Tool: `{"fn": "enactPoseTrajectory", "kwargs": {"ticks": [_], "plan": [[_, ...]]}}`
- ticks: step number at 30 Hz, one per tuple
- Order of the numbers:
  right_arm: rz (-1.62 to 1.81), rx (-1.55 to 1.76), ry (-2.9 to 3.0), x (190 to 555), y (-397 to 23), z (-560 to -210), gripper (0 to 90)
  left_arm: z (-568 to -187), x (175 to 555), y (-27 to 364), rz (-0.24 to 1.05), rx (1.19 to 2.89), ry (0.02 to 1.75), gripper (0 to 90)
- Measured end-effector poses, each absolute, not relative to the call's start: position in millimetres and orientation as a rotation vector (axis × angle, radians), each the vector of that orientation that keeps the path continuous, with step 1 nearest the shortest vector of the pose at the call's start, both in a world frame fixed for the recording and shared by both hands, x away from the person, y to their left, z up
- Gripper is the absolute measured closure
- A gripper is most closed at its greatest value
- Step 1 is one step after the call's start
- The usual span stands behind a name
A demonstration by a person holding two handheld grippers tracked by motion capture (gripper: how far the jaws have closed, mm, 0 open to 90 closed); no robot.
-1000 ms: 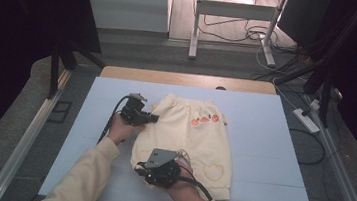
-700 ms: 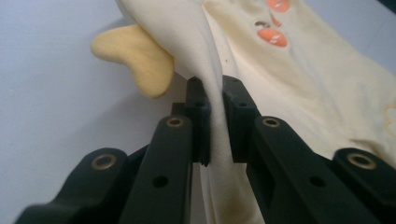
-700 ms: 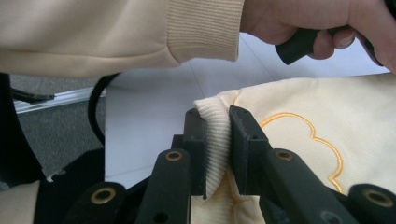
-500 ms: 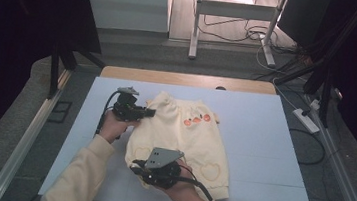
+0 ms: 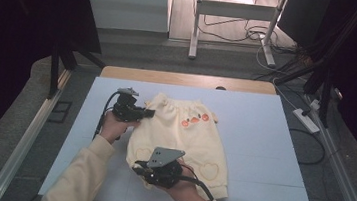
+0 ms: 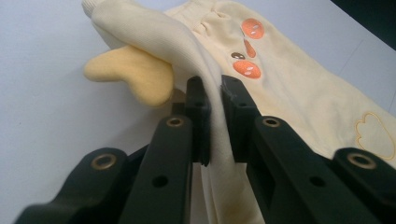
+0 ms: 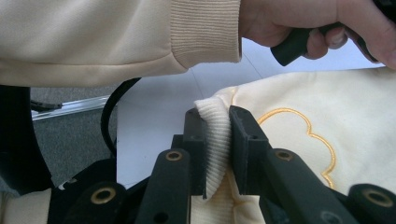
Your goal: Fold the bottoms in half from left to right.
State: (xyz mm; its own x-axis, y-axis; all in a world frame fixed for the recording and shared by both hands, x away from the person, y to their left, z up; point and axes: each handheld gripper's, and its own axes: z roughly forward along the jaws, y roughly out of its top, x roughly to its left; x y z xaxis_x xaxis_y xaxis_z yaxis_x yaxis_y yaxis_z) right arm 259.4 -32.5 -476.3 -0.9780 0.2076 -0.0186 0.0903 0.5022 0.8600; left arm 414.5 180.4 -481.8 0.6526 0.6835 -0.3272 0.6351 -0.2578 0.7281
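Pale yellow trousers [image 5: 183, 136] on tabletop [image 5: 273, 140], left edge lifted. Left claw [image 6: 215, 93] clamped on waistband side, right claw [image 7: 216, 116] on ribbed cuff. Fold barely begun; carrying over and flattening remain

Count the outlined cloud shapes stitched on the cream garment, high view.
2. One cloud outline sits at the near left, just above the right gripper; the other cloud outline sits at the near right, by the hem. More may be hidden under folds or the gripper.

Table evenly lit; dark surroundings; close jaws slightly soft; no glare.
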Motion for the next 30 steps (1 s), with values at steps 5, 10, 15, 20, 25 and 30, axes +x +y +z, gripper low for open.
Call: {"fn": "enactPoseTrajectory", "kwargs": {"ticks": [5, 10, 15, 20, 25, 30], "plan": [[1.492, 0.269, 2.615, 260, -35, -476, 77.5, -482, 414, 180, 0.071, 1.966, 1.03, 81.7], [1.488, 0.275, 2.612, 260, -39, -476, 77.5, -482, 414, 178, 0.079, 1.964, 1.031, 81.7], [1.488, 0.304, 2.607, 263, -45, -478, 77.5, -482, 414, 178, 0.087, 1.966, 1.031, 81.7], [1.493, 0.317, 2.597, 263, -50, -475, 77.5, -482, 413, 177, 0.103, 1.961, 1.023, 81.7], [1.503, 0.35, 2.584, 263, -58, -473, 77.5, -481, 412, 175, 0.116, 1.961, 1.017, 81.7], [1.499, 0.367, 2.575, 263, -68, -473, 77.5, -481, 411, 173, 0.118, 1.958, 1.016, 81.7]]}}
